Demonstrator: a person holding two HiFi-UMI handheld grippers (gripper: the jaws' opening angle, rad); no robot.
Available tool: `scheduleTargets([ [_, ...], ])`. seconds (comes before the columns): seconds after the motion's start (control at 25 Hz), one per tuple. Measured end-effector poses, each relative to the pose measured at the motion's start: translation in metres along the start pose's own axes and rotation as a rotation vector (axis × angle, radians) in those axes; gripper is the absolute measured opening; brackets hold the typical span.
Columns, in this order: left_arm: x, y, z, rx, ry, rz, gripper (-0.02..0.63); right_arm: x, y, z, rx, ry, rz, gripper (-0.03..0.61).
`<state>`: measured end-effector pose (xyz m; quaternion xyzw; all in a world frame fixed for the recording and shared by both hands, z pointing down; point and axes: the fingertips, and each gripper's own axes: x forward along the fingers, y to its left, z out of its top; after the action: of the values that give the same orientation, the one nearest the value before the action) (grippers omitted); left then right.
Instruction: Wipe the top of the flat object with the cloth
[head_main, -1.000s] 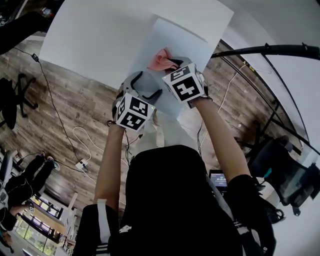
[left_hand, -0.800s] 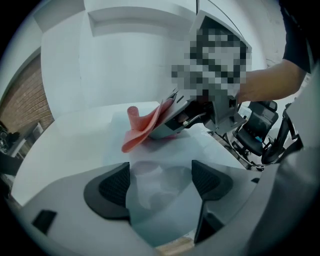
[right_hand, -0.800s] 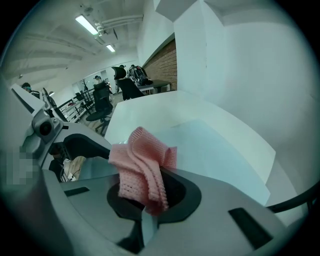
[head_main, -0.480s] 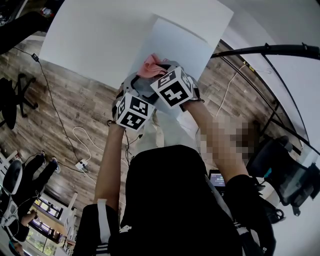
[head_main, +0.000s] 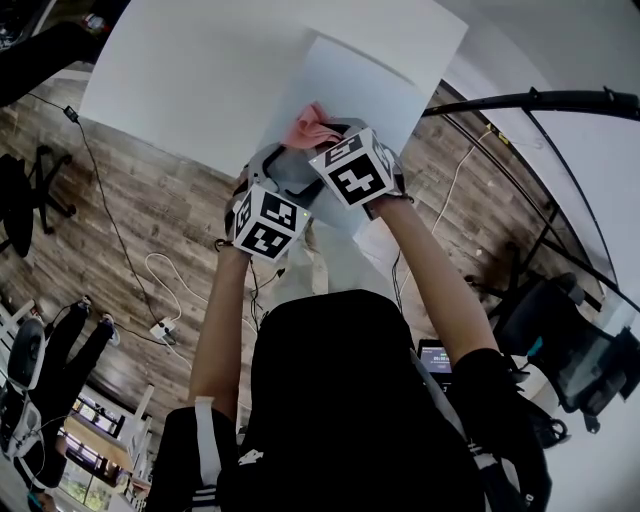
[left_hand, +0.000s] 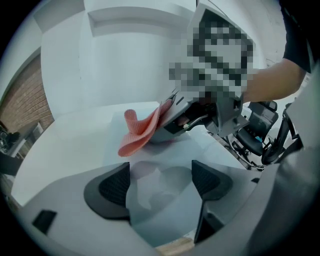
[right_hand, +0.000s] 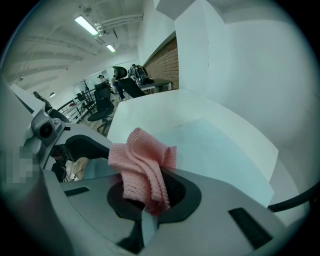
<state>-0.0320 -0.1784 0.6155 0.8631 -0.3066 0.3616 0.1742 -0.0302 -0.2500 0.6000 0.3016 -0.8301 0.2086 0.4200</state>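
A pale flat sheet (head_main: 352, 88) lies on the white table (head_main: 180, 80), its near edge over the table's front edge. My right gripper (head_main: 322, 133) is shut on a folded pink cloth (head_main: 304, 126), which rests on the sheet's near part. From the right gripper view, the cloth (right_hand: 142, 167) bunches out of the shut right gripper (right_hand: 148, 199) above the sheet (right_hand: 220, 150). My left gripper (head_main: 288, 172) stands open at the sheet's near edge, just left of the right one. In the left gripper view the left gripper (left_hand: 160, 182) has the sheet (left_hand: 150, 170) between its spread jaws and the cloth (left_hand: 140, 132) just ahead.
Wood floor with a white cable (head_main: 165, 290) lies below the table edge. A black office chair (head_main: 565, 340) stands at the right and another chair base (head_main: 30, 200) at the left. A black curved bar (head_main: 530, 100) runs past the table's right side.
My right gripper has slid the cloth left across the sheet, toward the left gripper, then held about there. The left gripper has stayed in place.
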Motion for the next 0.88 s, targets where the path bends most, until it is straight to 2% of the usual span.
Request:
scheduleTargets([
  [0.88, 0.000, 0.002, -0.002, 0.001, 0.001, 0.004, 0.377, -0.036, -0.107, -0.051, 0.224, -0.003, -0.153, 0.044],
])
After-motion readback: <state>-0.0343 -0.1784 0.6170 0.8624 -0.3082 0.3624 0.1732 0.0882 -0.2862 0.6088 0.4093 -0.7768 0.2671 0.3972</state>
